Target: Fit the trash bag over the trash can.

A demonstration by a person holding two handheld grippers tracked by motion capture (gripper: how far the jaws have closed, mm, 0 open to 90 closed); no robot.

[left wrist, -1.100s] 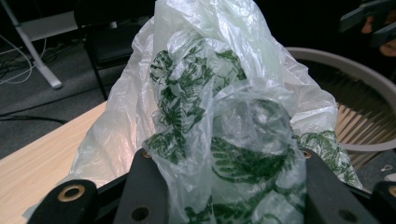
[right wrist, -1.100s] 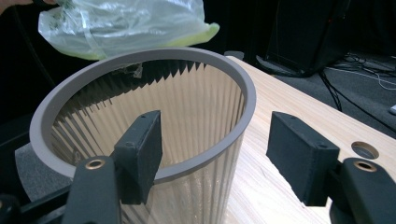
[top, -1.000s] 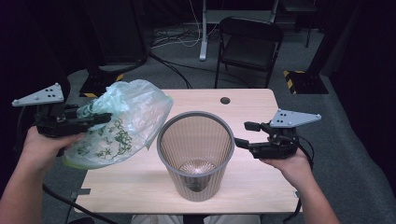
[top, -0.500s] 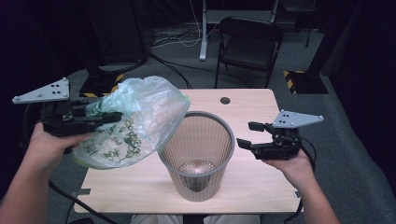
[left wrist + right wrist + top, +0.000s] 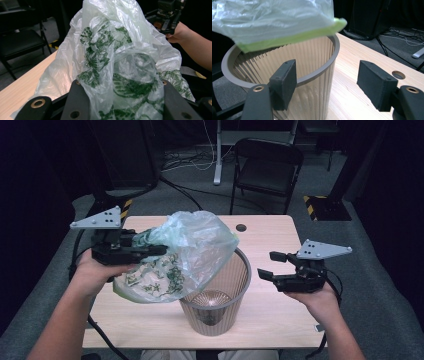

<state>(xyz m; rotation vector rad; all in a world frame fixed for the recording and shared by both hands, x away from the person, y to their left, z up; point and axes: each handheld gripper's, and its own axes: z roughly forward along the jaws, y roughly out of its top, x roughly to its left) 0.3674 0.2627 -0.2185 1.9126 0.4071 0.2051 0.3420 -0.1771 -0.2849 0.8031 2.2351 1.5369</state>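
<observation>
A person's left tool (image 5: 150, 251) grips a fern-printed plastic bag (image 5: 185, 252) above the near-left rim of the ribbed wastebasket (image 5: 216, 307), the open right tool (image 5: 270, 265) waiting beside it to catch the bag's free edge and spread it evenly.

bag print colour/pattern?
Dark green leafy fern print on the translucent pale-green plastic bag; clearest in the left gripper view.
</observation>
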